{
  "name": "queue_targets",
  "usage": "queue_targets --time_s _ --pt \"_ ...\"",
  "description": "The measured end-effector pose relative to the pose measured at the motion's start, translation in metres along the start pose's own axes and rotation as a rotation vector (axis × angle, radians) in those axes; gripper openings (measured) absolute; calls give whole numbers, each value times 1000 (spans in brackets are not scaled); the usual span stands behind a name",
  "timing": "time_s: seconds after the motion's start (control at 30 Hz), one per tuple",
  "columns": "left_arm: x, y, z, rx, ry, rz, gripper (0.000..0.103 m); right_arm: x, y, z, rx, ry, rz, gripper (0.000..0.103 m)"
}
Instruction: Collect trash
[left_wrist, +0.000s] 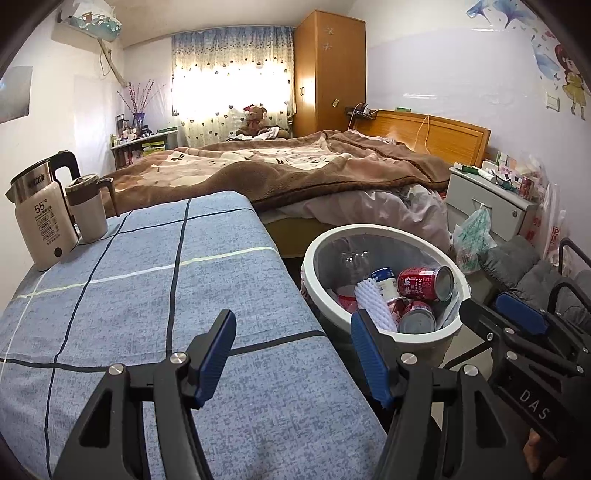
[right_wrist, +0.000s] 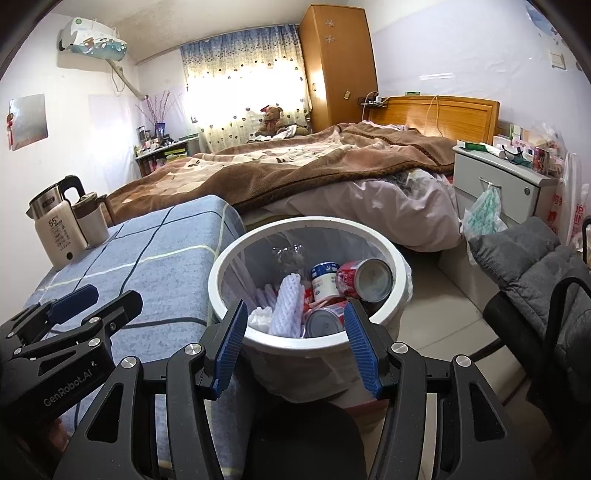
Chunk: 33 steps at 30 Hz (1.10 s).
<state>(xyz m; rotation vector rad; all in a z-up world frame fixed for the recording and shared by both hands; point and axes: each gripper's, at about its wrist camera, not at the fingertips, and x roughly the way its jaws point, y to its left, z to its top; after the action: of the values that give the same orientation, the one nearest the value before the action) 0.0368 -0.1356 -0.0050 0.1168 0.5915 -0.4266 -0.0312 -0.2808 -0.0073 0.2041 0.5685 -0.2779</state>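
Looking along the right gripper (right_wrist: 295, 343), jaws spread and holding nothing, the right wrist view shows crumpled white tissue (right_wrist: 260, 320) in the trash bin (right_wrist: 218, 291) just beyond its fingertips; the left wrist view hides it. Left gripper (left_wrist: 293, 350), also spread, hovers over the blue-checked table (left_wrist: 129, 314) beside the bin. Three cans are visible inside, plus one foam net sleeve (right_wrist: 284, 308).

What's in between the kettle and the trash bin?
Only bare blue checked cloth on the table. The left wrist view shows nothing lying on it between the kettle, with its mug, and the bin.
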Motion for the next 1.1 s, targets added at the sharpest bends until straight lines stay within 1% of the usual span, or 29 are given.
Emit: queue_targets --time_s 1.1 --pt "-2 4 -2 -21 15 15 67 -1 8 0 -18 7 7 55"
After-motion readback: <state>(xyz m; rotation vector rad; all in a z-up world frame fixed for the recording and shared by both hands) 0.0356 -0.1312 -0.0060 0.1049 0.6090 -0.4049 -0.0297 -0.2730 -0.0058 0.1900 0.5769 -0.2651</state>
